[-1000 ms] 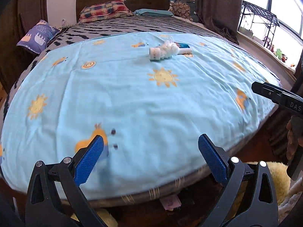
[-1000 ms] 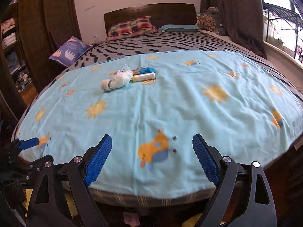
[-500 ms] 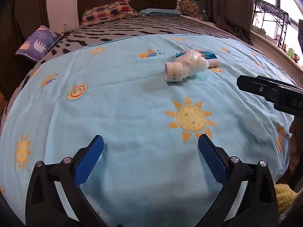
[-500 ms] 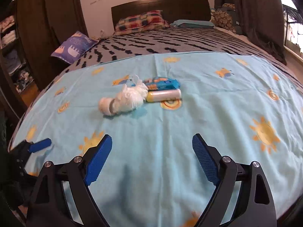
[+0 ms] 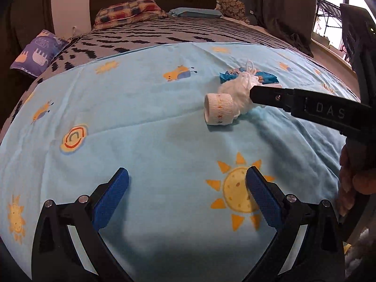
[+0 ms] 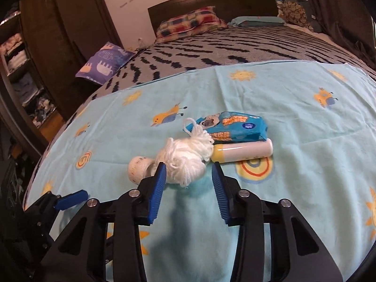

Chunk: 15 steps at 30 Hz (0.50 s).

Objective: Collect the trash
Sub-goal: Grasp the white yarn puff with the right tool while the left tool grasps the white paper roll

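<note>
A clump of white yarn (image 6: 185,157) lies on the light blue bedsheet (image 6: 305,122), beside a white bandage roll (image 6: 136,166), a blue snack packet (image 6: 235,127) and a white-and-yellow tube (image 6: 244,151). My right gripper (image 6: 188,176) is partly closed, its jaws on either side of the yarn's near edge, not clamped. In the left wrist view the roll (image 5: 218,112) and yarn (image 5: 237,91) lie ahead, with the right gripper's finger (image 5: 270,94) reaching them. My left gripper (image 5: 186,183) is open and empty above the sheet.
A patterned grey blanket (image 6: 235,44), a checked pillow (image 6: 190,23) and a purple elephant pillow (image 6: 105,63) lie farther up the bed. A dark wardrobe with shelves (image 6: 35,58) stands at the left. Curtains and a window are at the right (image 5: 293,11).
Both grippers moved forward over the bed toward the trash pile. My right gripper's jaws narrowed and now straddle the yarn.
</note>
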Tool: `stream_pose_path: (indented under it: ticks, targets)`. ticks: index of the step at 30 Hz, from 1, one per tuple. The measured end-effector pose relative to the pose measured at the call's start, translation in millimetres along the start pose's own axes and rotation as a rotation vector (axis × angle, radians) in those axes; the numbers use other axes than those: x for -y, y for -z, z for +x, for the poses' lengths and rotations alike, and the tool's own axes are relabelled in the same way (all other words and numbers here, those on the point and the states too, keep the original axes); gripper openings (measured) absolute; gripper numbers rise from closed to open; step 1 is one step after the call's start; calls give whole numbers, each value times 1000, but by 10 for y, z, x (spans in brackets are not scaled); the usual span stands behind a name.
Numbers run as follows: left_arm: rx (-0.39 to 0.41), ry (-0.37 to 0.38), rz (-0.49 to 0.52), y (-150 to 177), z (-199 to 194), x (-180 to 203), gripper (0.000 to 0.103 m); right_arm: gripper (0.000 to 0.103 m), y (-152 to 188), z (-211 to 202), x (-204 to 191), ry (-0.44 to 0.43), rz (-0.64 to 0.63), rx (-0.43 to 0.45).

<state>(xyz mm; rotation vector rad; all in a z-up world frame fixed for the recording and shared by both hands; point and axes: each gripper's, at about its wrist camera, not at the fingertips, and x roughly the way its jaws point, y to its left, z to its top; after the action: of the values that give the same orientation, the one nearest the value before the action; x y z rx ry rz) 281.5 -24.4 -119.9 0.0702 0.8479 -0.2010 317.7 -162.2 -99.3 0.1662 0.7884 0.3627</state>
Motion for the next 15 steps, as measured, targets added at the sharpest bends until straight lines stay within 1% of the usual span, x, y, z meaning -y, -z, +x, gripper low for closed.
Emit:
stream_pose_path:
  ticks: [1,2,5,8,11,13,15]
  targets:
    - [1,1,0,-19,10,1,95,30,-8,17,-11,-7,-7,-4]
    - [3,2,1,-47,25,7,95,28,-21,29,-26,-13,-14,-4]
    - [2,5,-1,-111,64,23,95,13,-62,-22,-70,-5,-45,19]
    - [15,4,-2,-211,103,46,95,9,-125,-142,-89,32,-84,54]
    - [32,4,10,-326,144,90,94,9,-191,-286,-10,59,-85,88]
    - [37,11,8,-398,189,106,90,9,-229,-386,65,73,-79,110]
    - [28,23,-1,-479,269,122,79,9,-256,-465,123,81,-74,128]
